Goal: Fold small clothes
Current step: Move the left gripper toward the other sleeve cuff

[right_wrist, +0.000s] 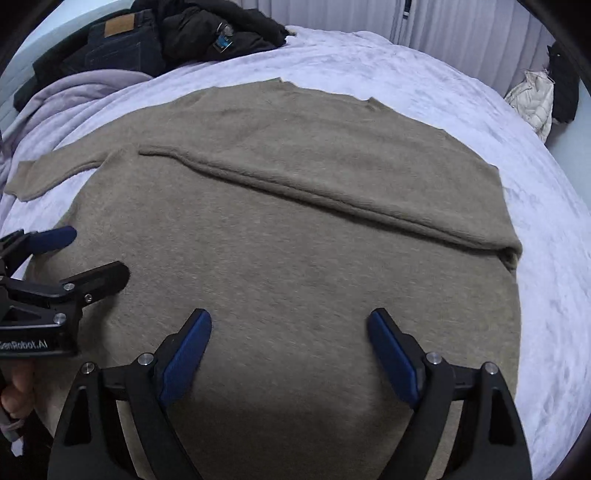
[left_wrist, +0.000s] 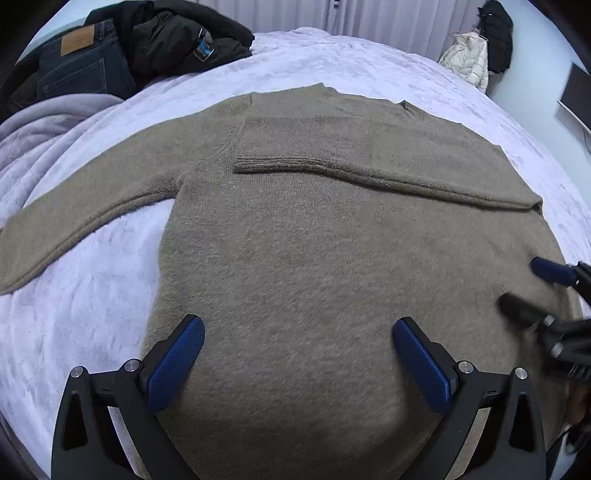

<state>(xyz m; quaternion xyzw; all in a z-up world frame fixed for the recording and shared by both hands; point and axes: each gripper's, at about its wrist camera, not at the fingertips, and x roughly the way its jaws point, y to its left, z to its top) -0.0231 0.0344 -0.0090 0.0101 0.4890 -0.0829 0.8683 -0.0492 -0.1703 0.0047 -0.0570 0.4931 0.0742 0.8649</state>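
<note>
A taupe knit sweater (left_wrist: 295,240) lies flat on a lavender blanket (left_wrist: 92,295), seen in both views (right_wrist: 277,258). Its right sleeve (left_wrist: 369,173) is folded across the chest; its left sleeve (left_wrist: 74,221) stretches out to the left on the blanket. My left gripper (left_wrist: 297,328) is open and empty above the sweater's lower body. My right gripper (right_wrist: 290,321) is open and empty above the lower body too. Each gripper shows at the edge of the other's view, the right one (left_wrist: 524,288) and the left one (right_wrist: 92,254), both open.
Dark jeans (left_wrist: 85,62) and a black jacket (left_wrist: 177,37) are piled at the bed's far left. A grey blanket (left_wrist: 48,122) is bunched at the left. A cream puffer jacket (left_wrist: 469,59) hangs at the far right, by a curtain (left_wrist: 369,14).
</note>
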